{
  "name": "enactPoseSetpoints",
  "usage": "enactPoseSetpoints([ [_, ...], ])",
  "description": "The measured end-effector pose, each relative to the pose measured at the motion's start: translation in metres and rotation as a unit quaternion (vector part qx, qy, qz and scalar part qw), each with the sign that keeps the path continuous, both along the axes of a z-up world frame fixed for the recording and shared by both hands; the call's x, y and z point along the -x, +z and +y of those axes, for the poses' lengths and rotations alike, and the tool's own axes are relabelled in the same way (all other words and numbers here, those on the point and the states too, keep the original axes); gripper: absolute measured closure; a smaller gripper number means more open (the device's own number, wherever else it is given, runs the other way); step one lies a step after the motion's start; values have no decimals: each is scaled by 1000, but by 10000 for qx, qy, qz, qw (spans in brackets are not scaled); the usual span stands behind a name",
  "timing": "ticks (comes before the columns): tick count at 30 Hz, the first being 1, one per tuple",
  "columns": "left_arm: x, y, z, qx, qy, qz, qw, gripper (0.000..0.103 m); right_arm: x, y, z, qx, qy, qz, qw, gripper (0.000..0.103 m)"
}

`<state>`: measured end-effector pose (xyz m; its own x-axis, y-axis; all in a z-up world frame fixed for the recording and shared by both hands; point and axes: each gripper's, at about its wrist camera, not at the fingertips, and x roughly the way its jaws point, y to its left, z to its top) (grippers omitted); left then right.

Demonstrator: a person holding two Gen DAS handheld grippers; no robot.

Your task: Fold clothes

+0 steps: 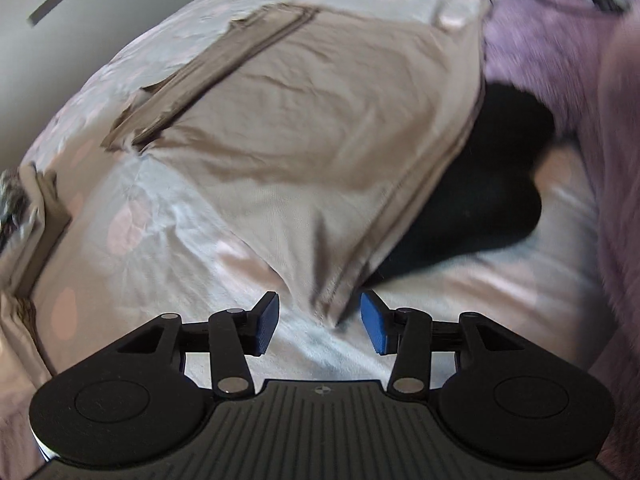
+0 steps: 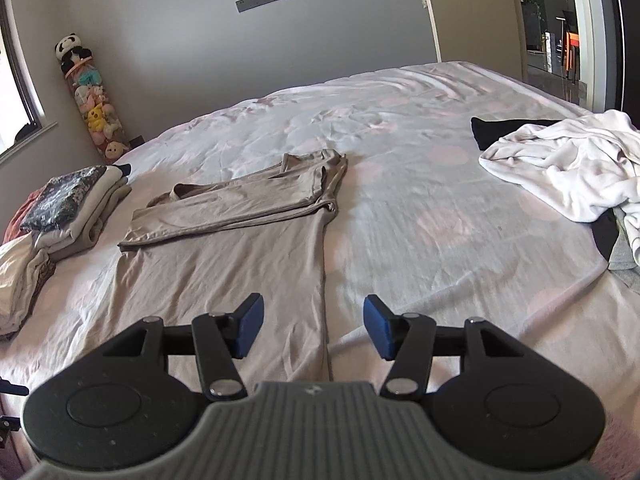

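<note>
Both hand-held grippers stand wide open and grip nothing. Between the two blue pads of the left hand-held gripper (image 1: 320, 322) pokes one corner of the beige long-sleeved cotton garment (image 1: 304, 120), touching neither pad as far as the blur lets me tell. The right hand-held gripper (image 2: 313, 326) hovers over the same garment's (image 2: 224, 264) lower hem, its left pad above the cloth, its right pad above bare sheet.

One beige garment lies flat on the bed with the pale pink-dotted sheet (image 2: 420, 208), both sleeves folded across its chest toward 10 o'clock in the right wrist view. In the left wrist view one black cloth (image 1: 488, 184) lies partly under the garment's edge at 3 o'clock, and one fuzzy purple blanket (image 1: 560, 52) sits beyond it at 2 o'clock.

In the right wrist view, at 9 o'clock, one stack of folded clothes (image 2: 76, 208) rests near the bed's edge; how many pieces it holds cannot be counted. At 3 o'clock one crumpled white garment (image 2: 560, 168) lies on dark clothing. At 10 o'clock one tall clear tube of plush toys (image 2: 94, 100) stands in the corner.
</note>
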<state>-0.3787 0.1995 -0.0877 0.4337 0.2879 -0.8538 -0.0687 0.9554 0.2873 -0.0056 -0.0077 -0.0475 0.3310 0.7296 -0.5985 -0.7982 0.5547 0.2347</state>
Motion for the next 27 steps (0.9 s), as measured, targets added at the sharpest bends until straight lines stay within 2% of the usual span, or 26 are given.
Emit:
enactPoseSetpoints([
  [5, -4, -23, -20, -562, -393, 288, 9972, 60, 0, -3, 4, 103, 25, 10, 9999, 44],
  [9, -8, -43, -34, -1202, -648, 558, 9891, 60, -5, -5, 1, 21, -42, 188, 9998, 44],
  [13, -14, -54, -40, -1706, -645, 504, 9819, 60, -6, -5, 0, -5, -45, 234, 9997, 44],
  [14, -16, -56, -41, -1822, -620, 489, 9801, 67, -6, -5, 0, 13, -26, 220, 9998, 44],
  [15, -18, -58, -42, -1844, -601, 494, 9798, 80, -5, -5, 1, 39, 9, 197, 9998, 44],
  [18, -24, -61, -44, -1883, -546, 513, 9792, 92, -1, -3, 3, 127, 217, 153, 9996, 44],
  [20, -24, -61, -45, -1897, -504, 497, 9793, 95, 1, 0, 4, 179, 412, 156, 9989, 44],
  [23, -21, -57, -42, -1877, -359, 392, 9808, 98, 9, 10, 8, 498, 984, -133, 9938, 44],
  [25, -20, -53, -38, -1843, -226, 273, 9822, 99, 17, 16, 11, 901, 1442, -555, 9839, 44],
  [27, -19, -48, -35, -1811, -102, 159, 9833, 99, 25, 22, 12, 1293, 1937, -930, 9681, 44],
])
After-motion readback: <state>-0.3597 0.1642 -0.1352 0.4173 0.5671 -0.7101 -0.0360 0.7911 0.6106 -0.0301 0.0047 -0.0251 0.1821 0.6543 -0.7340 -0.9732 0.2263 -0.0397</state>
